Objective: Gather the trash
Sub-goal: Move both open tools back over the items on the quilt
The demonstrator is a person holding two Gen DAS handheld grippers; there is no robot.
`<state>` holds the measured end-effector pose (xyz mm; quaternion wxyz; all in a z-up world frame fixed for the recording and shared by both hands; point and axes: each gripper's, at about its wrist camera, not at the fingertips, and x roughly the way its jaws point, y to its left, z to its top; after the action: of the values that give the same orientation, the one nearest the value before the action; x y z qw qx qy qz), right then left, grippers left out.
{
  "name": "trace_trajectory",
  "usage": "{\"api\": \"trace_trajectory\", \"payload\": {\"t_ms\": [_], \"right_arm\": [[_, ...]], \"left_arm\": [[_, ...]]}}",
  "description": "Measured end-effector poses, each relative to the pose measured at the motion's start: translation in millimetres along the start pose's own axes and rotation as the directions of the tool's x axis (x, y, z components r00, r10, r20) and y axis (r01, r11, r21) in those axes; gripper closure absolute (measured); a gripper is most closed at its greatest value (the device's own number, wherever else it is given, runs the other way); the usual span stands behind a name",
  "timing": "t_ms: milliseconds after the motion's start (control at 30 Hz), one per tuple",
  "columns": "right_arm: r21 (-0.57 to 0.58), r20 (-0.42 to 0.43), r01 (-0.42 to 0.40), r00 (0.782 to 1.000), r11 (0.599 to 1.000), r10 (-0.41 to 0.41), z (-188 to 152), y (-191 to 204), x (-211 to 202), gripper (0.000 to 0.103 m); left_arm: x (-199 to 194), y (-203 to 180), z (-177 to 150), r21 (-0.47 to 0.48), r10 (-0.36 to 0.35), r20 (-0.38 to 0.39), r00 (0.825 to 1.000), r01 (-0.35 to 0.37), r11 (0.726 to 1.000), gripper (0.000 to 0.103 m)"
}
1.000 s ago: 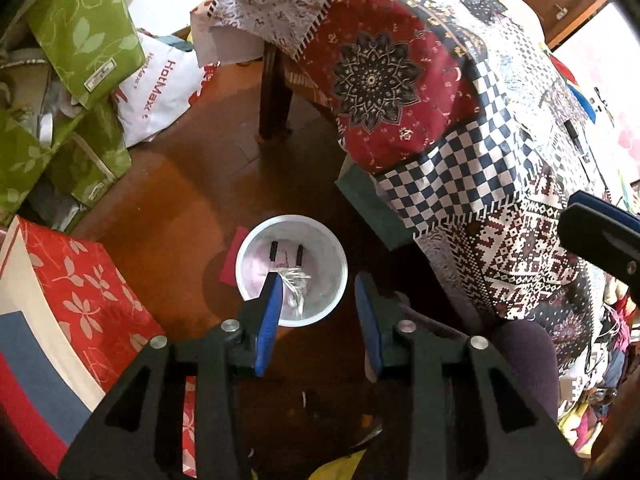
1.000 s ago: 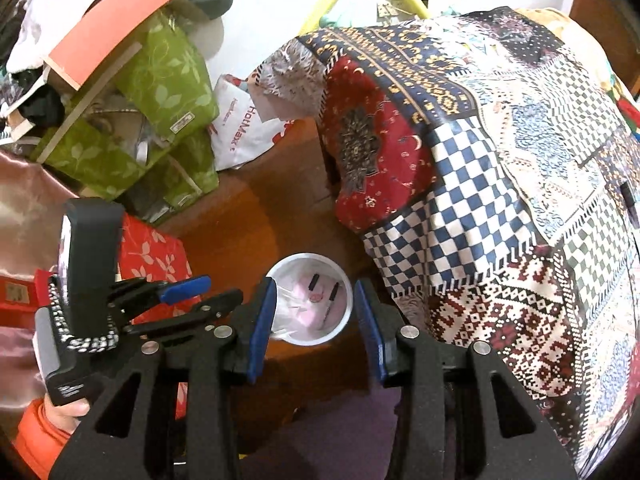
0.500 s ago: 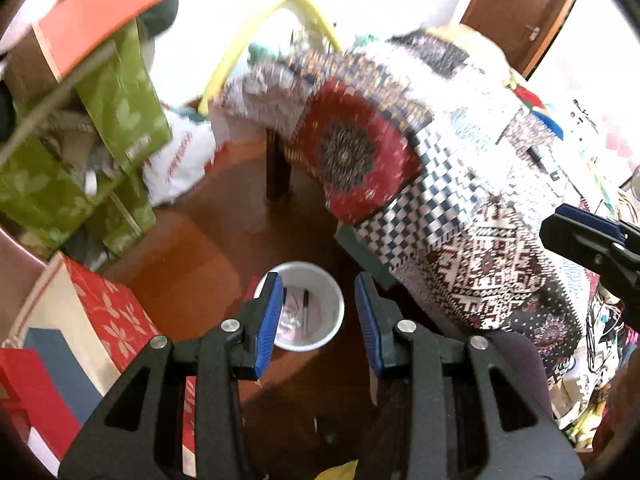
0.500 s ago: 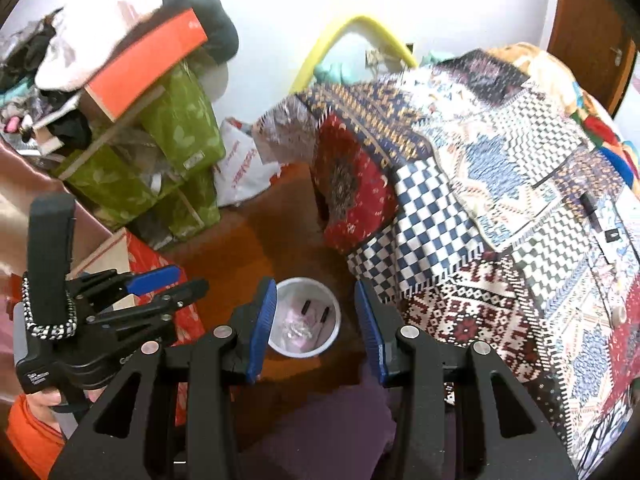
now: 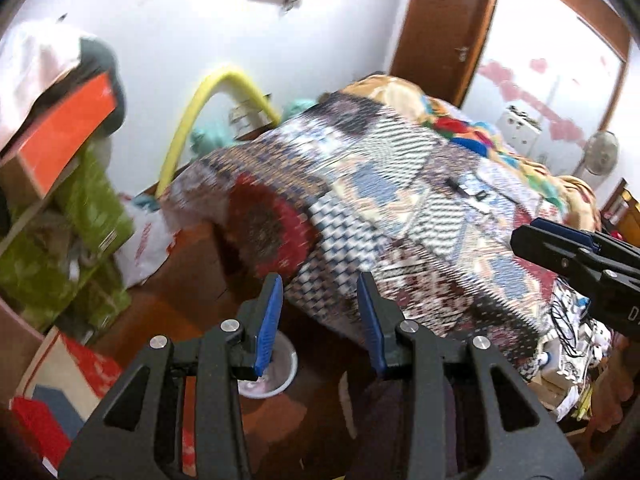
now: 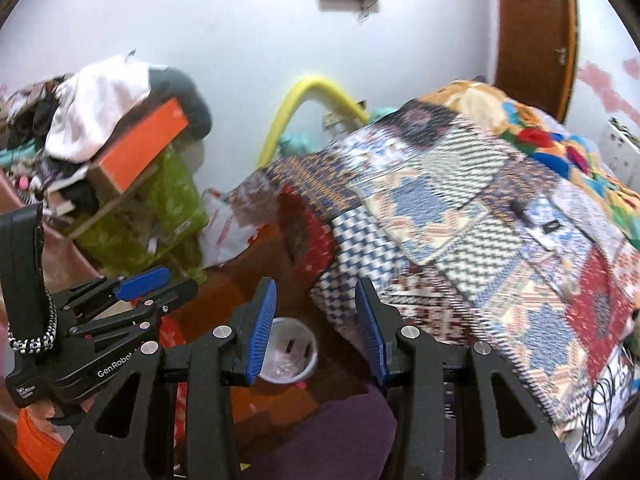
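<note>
Hovering empty with jaws parted, the left gripper (image 5: pixel 320 320) and right gripper (image 6: pixel 316 320) frame the round white plastic bin (image 6: pixel 298 354) at lower centre. Best to scan the patchwork quilt (image 6: pixel 460 208) at right for small dark scraps before reaching.

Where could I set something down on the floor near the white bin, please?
Bare brown floor lies between the white bin, the green bags and the patchwork cloth. The bags' side is crowded, along with the white plastic bag.
</note>
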<state>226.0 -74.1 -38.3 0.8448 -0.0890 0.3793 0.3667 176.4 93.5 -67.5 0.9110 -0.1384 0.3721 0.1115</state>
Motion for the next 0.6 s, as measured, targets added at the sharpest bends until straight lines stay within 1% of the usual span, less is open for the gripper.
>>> {"api": "trace_trajectory", "payload": {"t_ms": [67, 133, 167, 233, 300, 367, 400, 433, 467, 533, 600], "right_arm": [[0.023, 0.030, 0.035, 0.999, 0.999, -0.035, -0.6, -13.6, -12.2, 0.059], [0.056, 0.070, 0.082, 0.994, 0.995, -0.086, -0.9, -29.8, -25.3, 0.051], [0.078, 0.094, 0.111, 0.989, 0.991, -0.118, -1.0, -39.6, -32.8, 0.049], [0.118, 0.129, 0.155, 0.977, 0.981, -0.170, -0.5, -57.2, -45.0, 0.037], [0.162, 0.162, 0.195, 0.962, 0.967, -0.221, -0.3, -76.0, -57.4, 0.033], [0.199, 0.182, 0.233, 0.946, 0.952, -0.269, 1.2, -95.9, -67.3, 0.031], [0.217, 0.188, 0.251, 0.938, 0.943, -0.292, 1.7, -107.0, -71.6, 0.030], [0.232, 0.191, 0.264, 0.931, 0.936, -0.310, 1.5, -114.9, -74.8, 0.029], [0.252, 0.193, 0.282, 0.923, 0.926, -0.334, 1.8, -126.1, -78.0, 0.028], [0.289, 0.196, 0.304, 0.909, 0.908, -0.367, 1.3, -149.1, -82.8, 0.028], [0.319, 0.195, 0.317, 0.900, 0.893, -0.389, 0.4, -167.5, -85.1, 0.028]], "left_arm": [[2.5, -15.2, 6.6, 0.017, -0.029, 0.009, 1.000, 0.029, 0.999, 0.065], [6.7, -32.5, 14.0, 0.036, -0.061, 0.018, 0.998, 0.060, 0.998, 0.065], [9.9, -42.7, 18.8, 0.051, -0.077, 0.025, 0.997, 0.076, 0.996, 0.065], [16.3, -65.0, 27.1, 0.087, -0.102, 0.029, 0.994, 0.099, 0.991, 0.065], [23.1, -83.2, 33.9, 0.115, -0.125, 0.029, 0.992, 0.121, 0.986, 0.064], [32.1, -106.8, 43.3, 0.143, -0.156, 0.027, 0.987, 0.150, 0.978, 0.057], [36.2, -116.3, 47.3, 0.150, -0.169, 0.029, 0.985, 0.162, 0.975, 0.050], [39.4, -126.3, 51.5, 0.156, -0.180, 0.034, 0.983, 0.173, 0.973, 0.046], [43.3, -133.8, 54.7, 0.161, -0.188, 0.037, 0.982, 0.179, 0.971, 0.044], [53.6, -153.3, 62.7, 0.177, -0.200, 0.036, 0.979, 0.191, 0.965, 0.036], [64.7, -170.0, 68.9, 0.193, -0.211, 0.033, 0.977, 0.201, 0.960, 0.035]]}}
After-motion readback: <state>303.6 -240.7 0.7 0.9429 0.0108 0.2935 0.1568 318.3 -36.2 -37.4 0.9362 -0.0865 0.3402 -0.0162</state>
